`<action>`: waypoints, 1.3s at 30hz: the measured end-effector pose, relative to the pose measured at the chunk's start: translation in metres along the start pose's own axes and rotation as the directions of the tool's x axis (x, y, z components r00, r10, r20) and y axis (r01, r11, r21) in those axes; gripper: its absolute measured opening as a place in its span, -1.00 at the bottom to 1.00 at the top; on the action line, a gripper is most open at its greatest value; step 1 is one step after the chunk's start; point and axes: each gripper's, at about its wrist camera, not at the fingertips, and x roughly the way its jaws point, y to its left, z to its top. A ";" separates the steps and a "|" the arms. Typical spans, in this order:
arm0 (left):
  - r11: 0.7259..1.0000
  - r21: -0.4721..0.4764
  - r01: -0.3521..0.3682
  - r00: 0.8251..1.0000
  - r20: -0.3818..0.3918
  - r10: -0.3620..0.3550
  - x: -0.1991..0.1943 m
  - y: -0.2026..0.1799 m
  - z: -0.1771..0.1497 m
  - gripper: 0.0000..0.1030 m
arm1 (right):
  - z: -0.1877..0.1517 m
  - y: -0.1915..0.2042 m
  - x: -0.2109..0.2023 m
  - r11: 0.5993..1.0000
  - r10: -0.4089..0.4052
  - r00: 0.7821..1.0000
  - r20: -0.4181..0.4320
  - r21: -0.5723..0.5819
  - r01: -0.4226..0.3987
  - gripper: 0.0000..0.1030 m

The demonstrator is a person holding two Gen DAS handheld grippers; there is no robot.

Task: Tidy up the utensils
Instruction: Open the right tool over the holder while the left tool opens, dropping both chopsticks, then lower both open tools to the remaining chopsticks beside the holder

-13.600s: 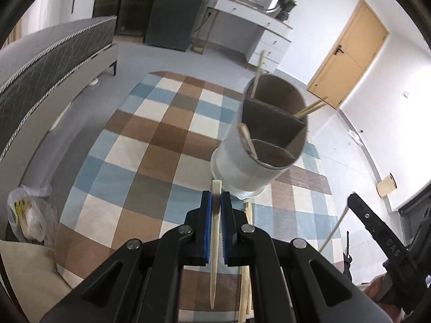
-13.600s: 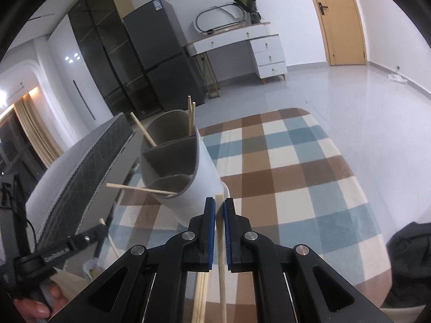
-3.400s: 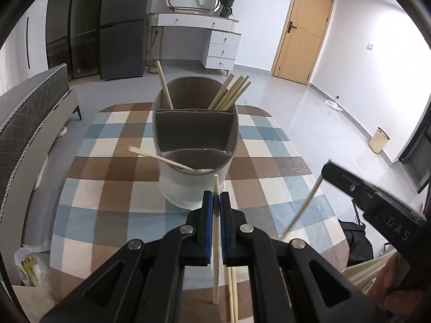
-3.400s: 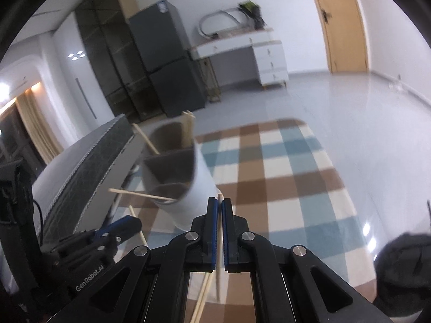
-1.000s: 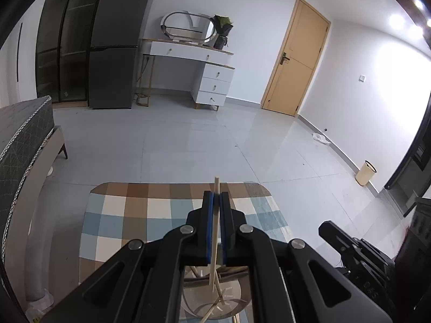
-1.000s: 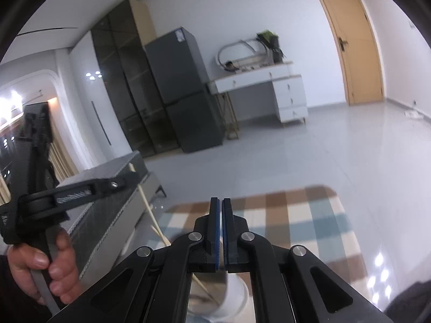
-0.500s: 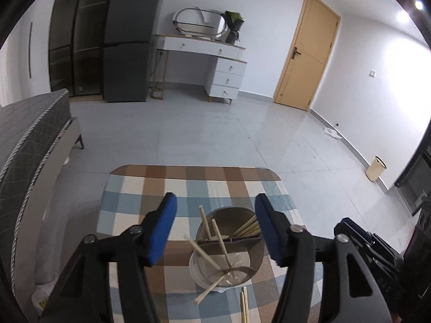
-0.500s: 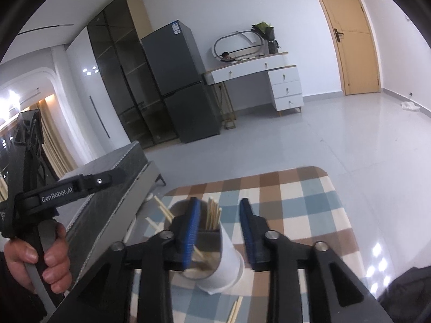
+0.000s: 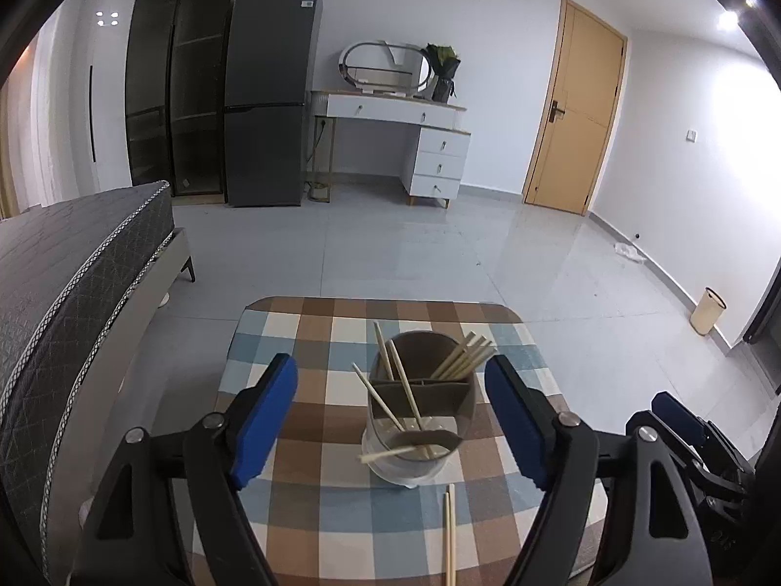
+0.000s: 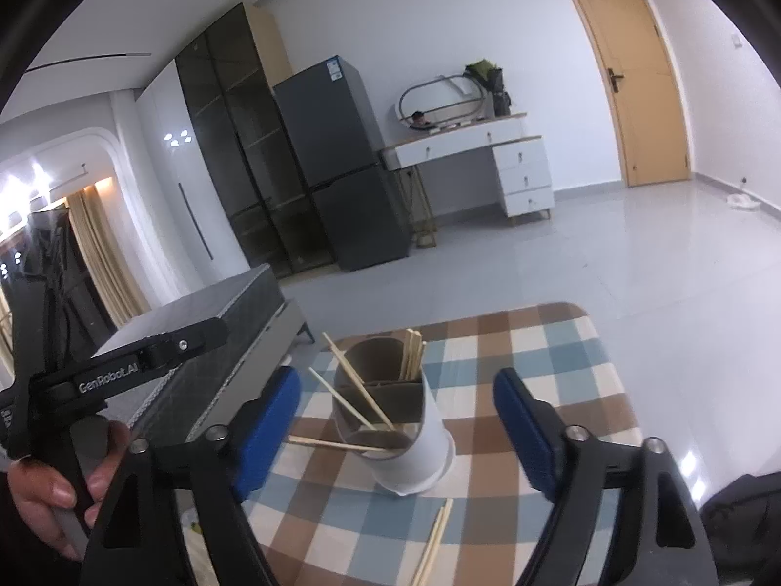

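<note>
- Bench (image 9: 312, 517): checked cloth on top. It lies below and ahead of both hand-held grippers, which hang above its near edge.
- Utensil holder (image 9: 420, 420): grey, with divided compartments, upright on the bench. It sits ahead of and below the left hand-held gripper (image 9: 390, 410), framed between the open jaws. From the right hand-held gripper (image 10: 395, 420) it is likewise ahead and below, slightly left of centre.
- Both hand-held grippers: jaws spread wide, nothing held in either.
- Chopsticks in holder (image 9: 461, 354): a bunch leans in the far compartment; a few single sticks slant out of the other compartments, one lying nearly level across the near rim.
- Loose chopsticks (image 9: 449, 532): a pair flat on the bench, just nearer than the holder's base. Long axis runs roughly along the left gripper's forward line, a little right of centre, below the jaws. In the right wrist view (image 10: 432, 542) they are also below centre, tilted somewhat.
- Judgement: neither gripper is clearly nearer to the loose pair, and either would need to drop down and pull back to reach it.
</note>
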 end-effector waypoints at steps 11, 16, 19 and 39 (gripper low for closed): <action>1.000 -0.028 -0.008 1.000 0.030 0.009 -0.017 -0.002 -0.029 0.73 | -0.024 0.002 -0.021 0.999 -0.032 0.999 0.011 0.001 0.032 0.87; 1.000 -0.024 -0.013 1.000 0.009 0.013 -0.016 -0.003 -0.048 0.74 | -0.041 0.001 -0.020 0.999 -0.039 0.999 -0.017 0.003 0.039 0.87; 1.000 -0.017 -0.020 1.000 0.005 0.020 -0.014 -0.003 -0.060 0.74 | -0.050 -0.002 -0.018 0.999 -0.053 0.998 -0.032 0.005 0.053 0.87; 0.995 0.022 -0.096 0.992 -0.086 0.098 0.035 -0.005 -0.114 0.73 | -0.096 -0.030 0.019 0.987 -0.148 0.957 -0.251 0.023 0.159 0.79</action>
